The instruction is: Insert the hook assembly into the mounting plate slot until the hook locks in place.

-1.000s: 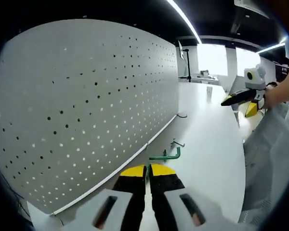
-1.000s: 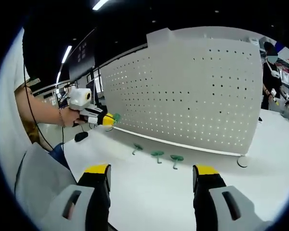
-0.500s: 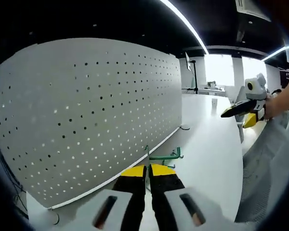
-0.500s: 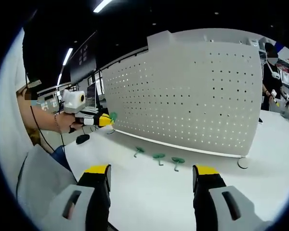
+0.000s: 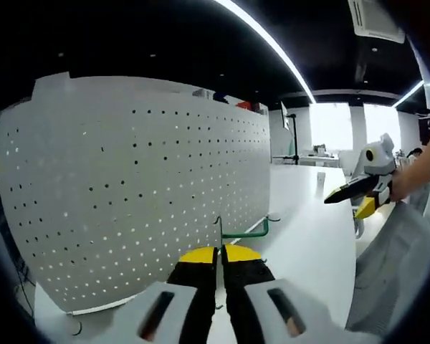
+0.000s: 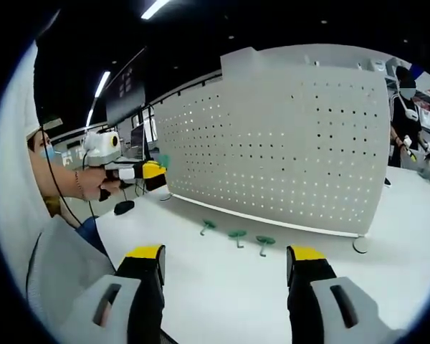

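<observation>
Before the pegboard [image 5: 136, 201], left jaws clamp a green L-shaped hook [image 5: 245, 232]; right jaws apart

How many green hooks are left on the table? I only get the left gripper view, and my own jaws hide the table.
Observer: Three green hooks lie on the white table, in a row in front of the pegboard.
Operator: Is the other gripper holding one?
Observer: No. The right gripper has its jaws wide apart with nothing between them.
Operator: And mine?
Observer: From the right gripper view, your left gripper is held up in the air beside the pegboard's end, with a bit of green at its tip.
</observation>
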`<act>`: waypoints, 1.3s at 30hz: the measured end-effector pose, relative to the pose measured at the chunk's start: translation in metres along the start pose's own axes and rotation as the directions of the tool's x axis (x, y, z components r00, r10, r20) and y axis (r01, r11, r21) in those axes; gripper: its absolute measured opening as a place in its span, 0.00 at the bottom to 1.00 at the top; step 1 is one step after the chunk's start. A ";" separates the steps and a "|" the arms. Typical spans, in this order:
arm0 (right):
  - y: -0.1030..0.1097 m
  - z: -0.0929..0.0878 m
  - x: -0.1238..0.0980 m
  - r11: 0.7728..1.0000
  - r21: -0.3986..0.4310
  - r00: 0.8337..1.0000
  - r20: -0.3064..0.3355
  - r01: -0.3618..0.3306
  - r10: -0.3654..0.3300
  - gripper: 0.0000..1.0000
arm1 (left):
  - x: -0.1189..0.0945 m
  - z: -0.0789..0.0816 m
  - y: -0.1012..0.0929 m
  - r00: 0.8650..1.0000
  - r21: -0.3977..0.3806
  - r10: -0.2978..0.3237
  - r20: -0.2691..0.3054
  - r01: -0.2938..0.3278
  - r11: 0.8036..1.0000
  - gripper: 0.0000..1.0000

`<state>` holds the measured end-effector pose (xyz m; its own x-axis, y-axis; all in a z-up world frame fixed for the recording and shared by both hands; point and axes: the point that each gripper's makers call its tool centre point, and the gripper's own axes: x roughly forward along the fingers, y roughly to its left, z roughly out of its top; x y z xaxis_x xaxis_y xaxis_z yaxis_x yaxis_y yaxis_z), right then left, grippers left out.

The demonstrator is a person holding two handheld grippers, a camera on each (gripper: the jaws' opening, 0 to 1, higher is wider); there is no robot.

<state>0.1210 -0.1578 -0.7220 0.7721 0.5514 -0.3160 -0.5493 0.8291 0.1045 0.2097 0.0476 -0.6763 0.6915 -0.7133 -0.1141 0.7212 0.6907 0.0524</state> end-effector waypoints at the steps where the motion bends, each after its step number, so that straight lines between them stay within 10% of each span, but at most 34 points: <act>1: 0.000 0.000 0.000 1.000 0.001 1.000 0.001 0.000 0.000 0.66 | -0.001 0.006 -0.002 1.000 0.000 -0.001 0.029 0.001 1.000 0.02; 5: 0.001 -0.002 0.000 1.000 0.002 1.000 0.000 -0.003 0.003 0.66 | -0.004 0.023 -0.006 0.995 -0.039 0.005 0.104 -0.001 0.999 0.02; 22: 0.002 0.002 0.000 1.000 -0.001 1.000 0.008 -0.003 0.003 0.66 | -0.003 0.022 -0.007 0.995 -0.035 0.003 0.100 0.001 0.999 0.02; 30: 0.017 0.040 -0.006 0.998 -0.034 0.980 0.191 -0.057 0.063 0.65 | -0.003 0.019 -0.007 0.995 -0.043 0.008 0.096 -0.004 0.999 0.02; 39: 0.029 0.049 -0.006 0.993 -0.055 0.967 0.228 -0.103 0.113 0.62 | -0.004 0.016 -0.005 0.996 -0.050 0.017 0.089 -0.013 0.999 0.02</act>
<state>0.1160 -0.1323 -0.6713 0.7578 0.6478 -0.0784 -0.6424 0.7617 0.0840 0.2036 0.0450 -0.6601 0.7049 -0.7089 -0.0248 0.7092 0.7050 0.0046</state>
